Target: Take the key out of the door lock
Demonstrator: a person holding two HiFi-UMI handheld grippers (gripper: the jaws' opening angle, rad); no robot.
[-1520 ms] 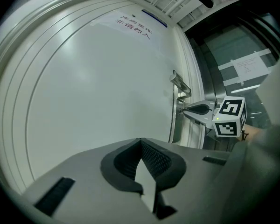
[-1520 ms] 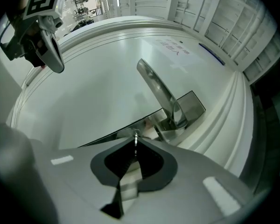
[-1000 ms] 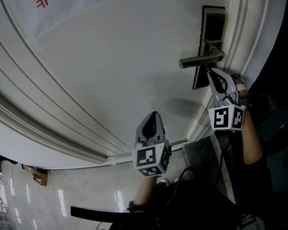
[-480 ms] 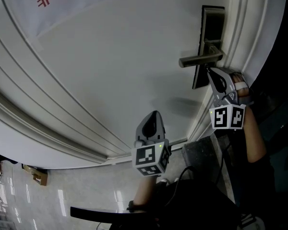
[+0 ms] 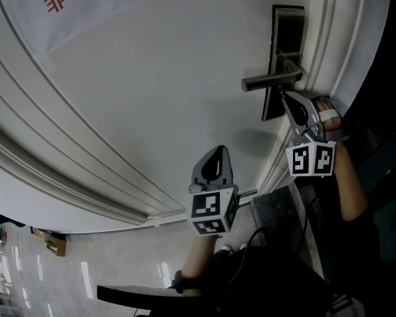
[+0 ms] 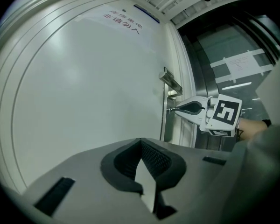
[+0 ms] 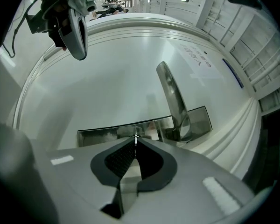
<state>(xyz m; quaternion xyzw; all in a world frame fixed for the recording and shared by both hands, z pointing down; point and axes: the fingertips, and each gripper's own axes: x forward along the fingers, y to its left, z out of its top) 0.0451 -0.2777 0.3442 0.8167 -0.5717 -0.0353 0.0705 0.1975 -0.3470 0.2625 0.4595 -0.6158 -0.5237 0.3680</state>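
Right tool (image 7: 136,144) pinched on key (image 7: 136,137) at lock plate (image 7: 105,134) dead ahead for straight pull; left tool (image 6: 141,144) closed empty, parked clear

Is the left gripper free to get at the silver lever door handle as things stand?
Probably yes: only bare white door shows between the left gripper and the silver lever door handle; the right gripper sits under it.

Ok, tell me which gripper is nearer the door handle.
Right. The right gripper sits just below the door handle at the lock plate, jaws shut on the key. The left gripper hangs well away, lower left in the head view.
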